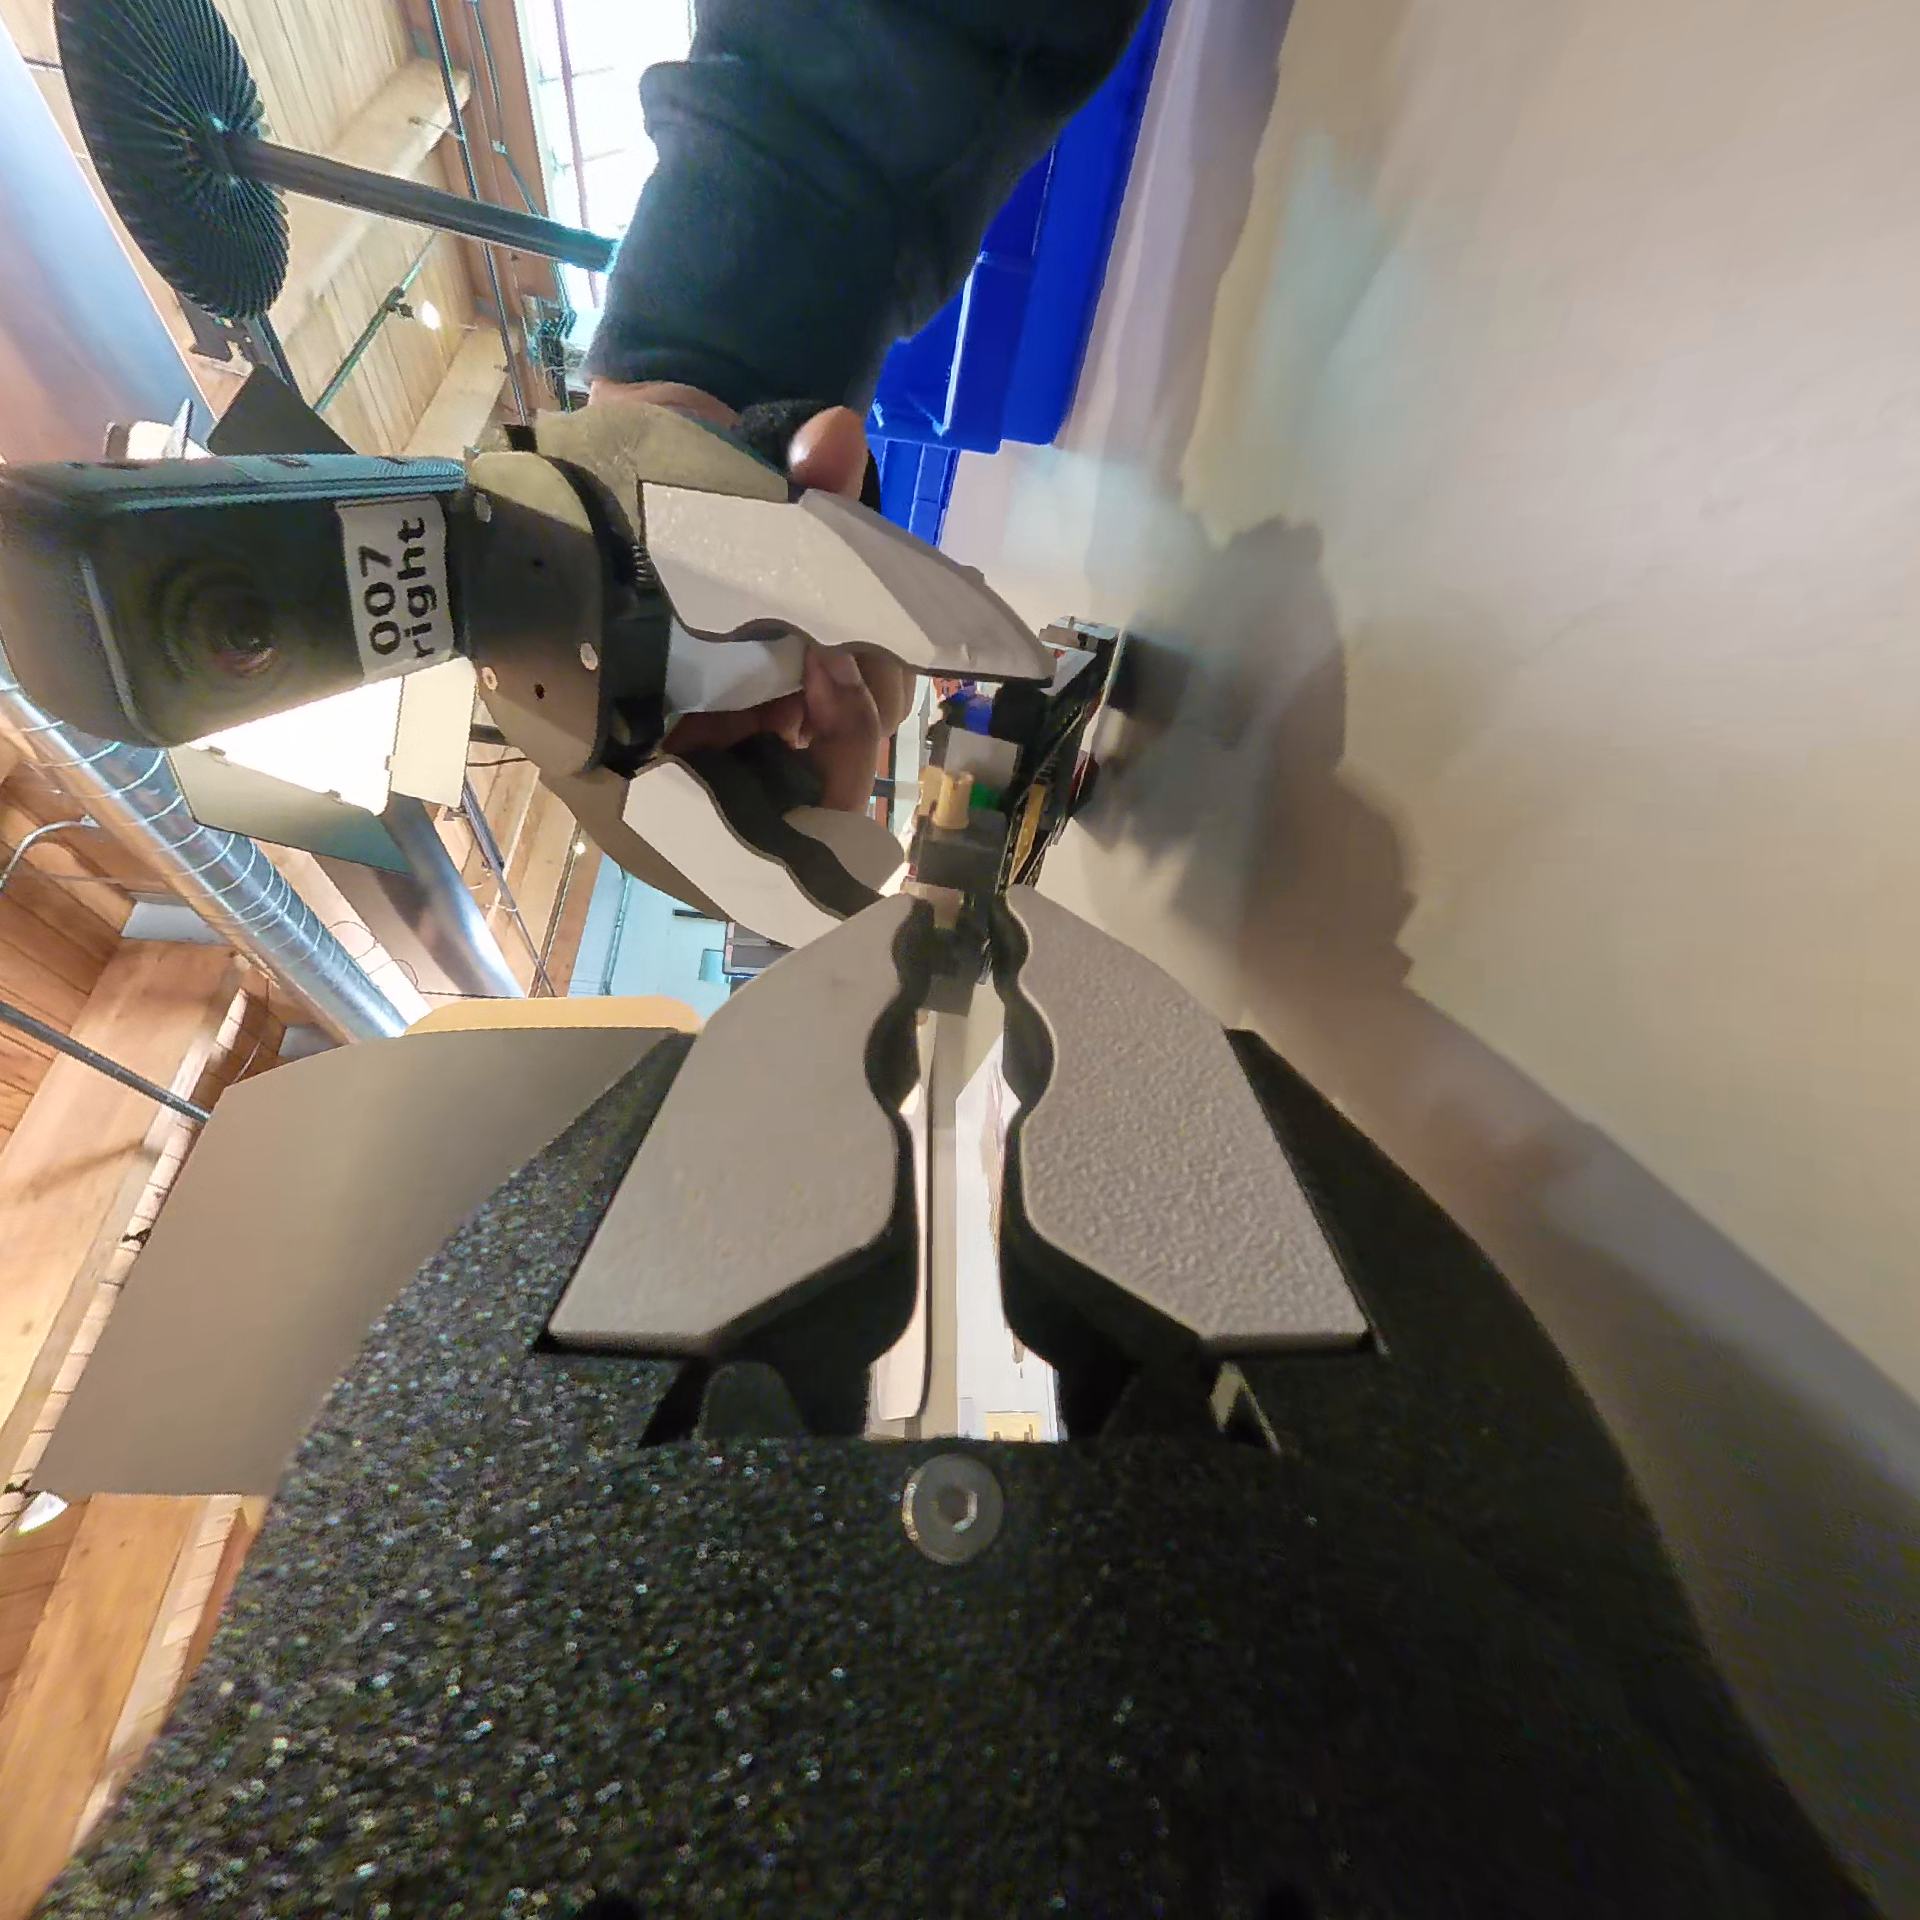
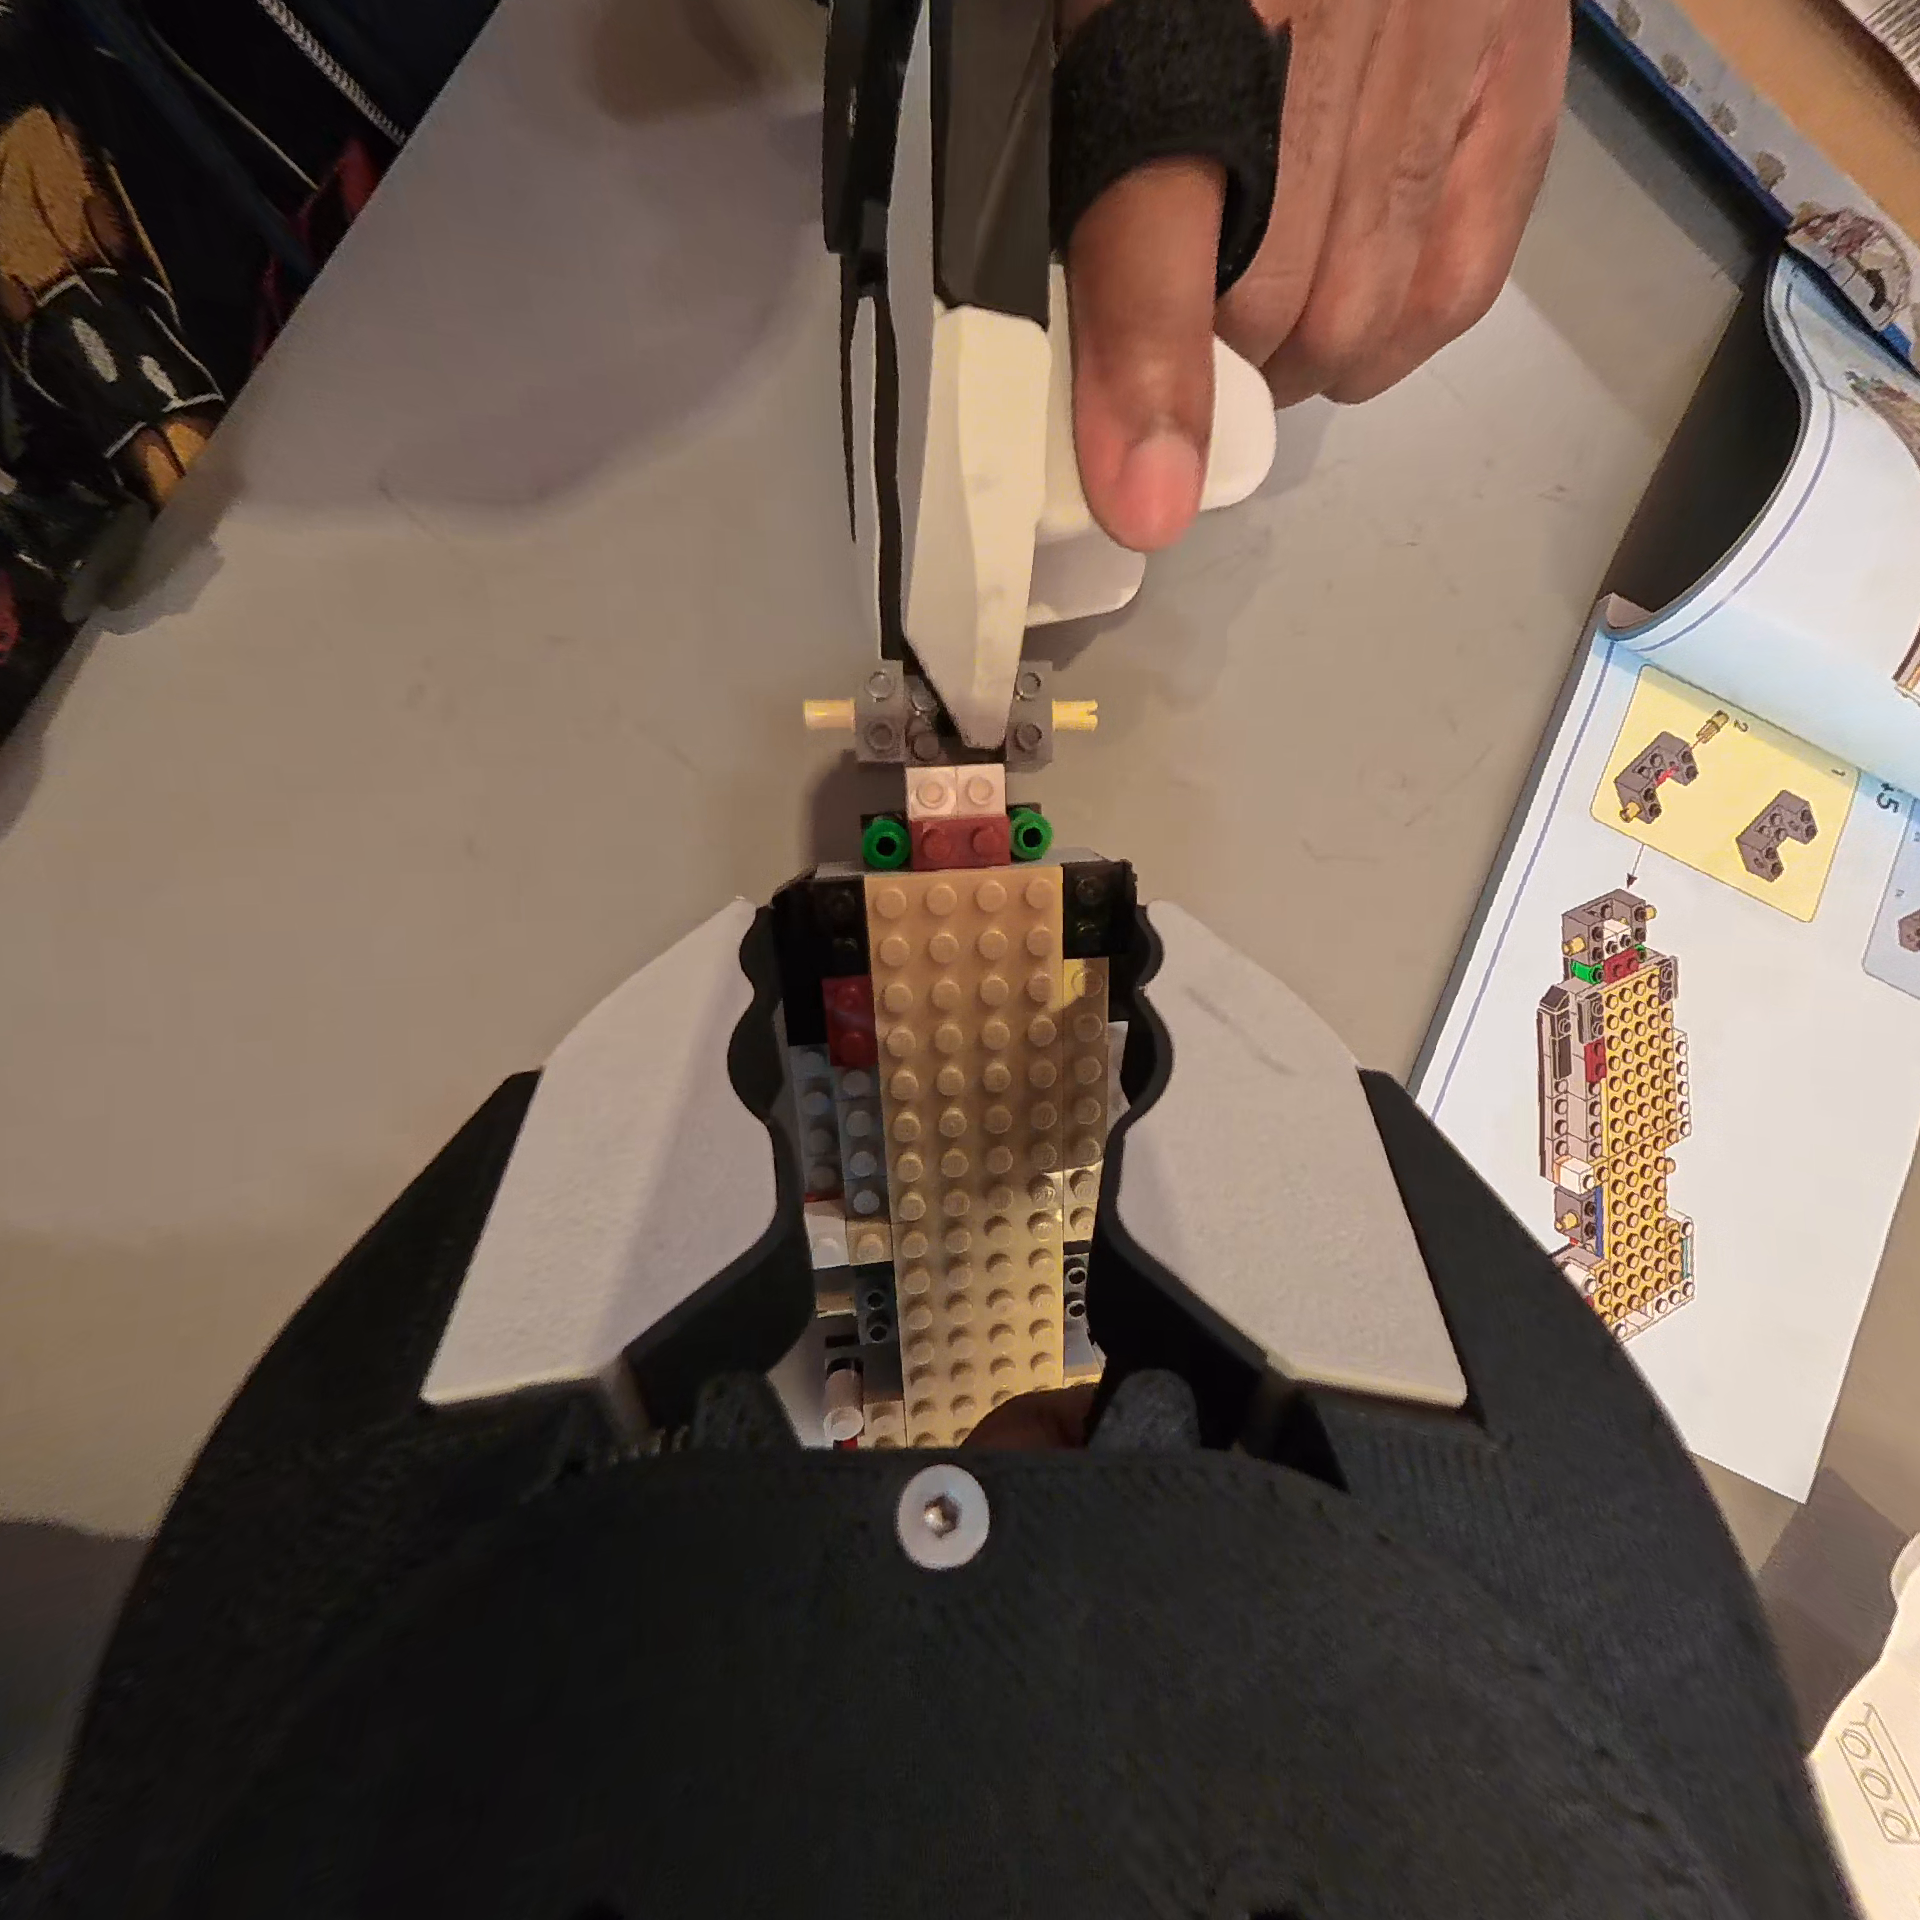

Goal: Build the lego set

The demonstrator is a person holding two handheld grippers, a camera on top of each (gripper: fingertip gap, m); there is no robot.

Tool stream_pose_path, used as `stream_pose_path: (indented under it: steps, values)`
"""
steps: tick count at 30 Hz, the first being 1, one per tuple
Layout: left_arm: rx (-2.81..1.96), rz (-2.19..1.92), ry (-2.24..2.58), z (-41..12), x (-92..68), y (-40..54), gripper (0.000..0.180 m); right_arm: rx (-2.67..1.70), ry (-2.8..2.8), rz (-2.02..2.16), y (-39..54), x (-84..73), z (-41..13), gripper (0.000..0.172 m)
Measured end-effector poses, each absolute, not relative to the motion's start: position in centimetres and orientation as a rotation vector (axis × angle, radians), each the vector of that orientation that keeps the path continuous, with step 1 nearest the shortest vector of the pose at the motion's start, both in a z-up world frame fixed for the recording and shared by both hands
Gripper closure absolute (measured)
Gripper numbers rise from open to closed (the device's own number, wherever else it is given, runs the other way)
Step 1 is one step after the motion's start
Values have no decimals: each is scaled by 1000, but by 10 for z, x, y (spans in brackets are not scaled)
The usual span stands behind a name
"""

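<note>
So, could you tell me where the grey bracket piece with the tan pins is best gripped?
I'd grip the grey bracket piece across its flat middle faces, coming in from beyond the model's end. The tan pins stick out on both sides, so a sideways grip would likely slip.

A pale grey table [image 2: 416, 644] carries an open instruction booklet [image 2: 1683, 1039] at the right of the right wrist view, its pages printed with drawings of a brick model. A dark patterned fabric [image 2: 94, 343] lies past the table's far left edge. In the left wrist view a blue bin [image 1: 997, 343] stands at the table's edge, a black pleated round fixture [image 1: 171, 156] hangs on a dark pole, and a ribbed silver duct [image 1: 239, 883] runs below wooden ceiling boards [image 1: 343, 94].
</note>
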State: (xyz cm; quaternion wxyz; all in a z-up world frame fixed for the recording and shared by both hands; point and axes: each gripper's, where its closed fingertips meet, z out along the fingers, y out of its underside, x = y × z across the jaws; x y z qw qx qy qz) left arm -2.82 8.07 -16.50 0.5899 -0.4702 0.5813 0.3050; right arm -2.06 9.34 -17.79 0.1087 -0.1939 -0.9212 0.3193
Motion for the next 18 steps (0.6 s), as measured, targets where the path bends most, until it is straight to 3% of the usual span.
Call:
stream_pose_path:
  steps: [8,18]
  values:
    - [-1131,695,1331,-166,-30,83,165,-573,-2704,949,92,-22,-178,108]
    - [-1153,729,1278,-161,-34,88,143,-585,-2708,927,91,-24,-181,108]
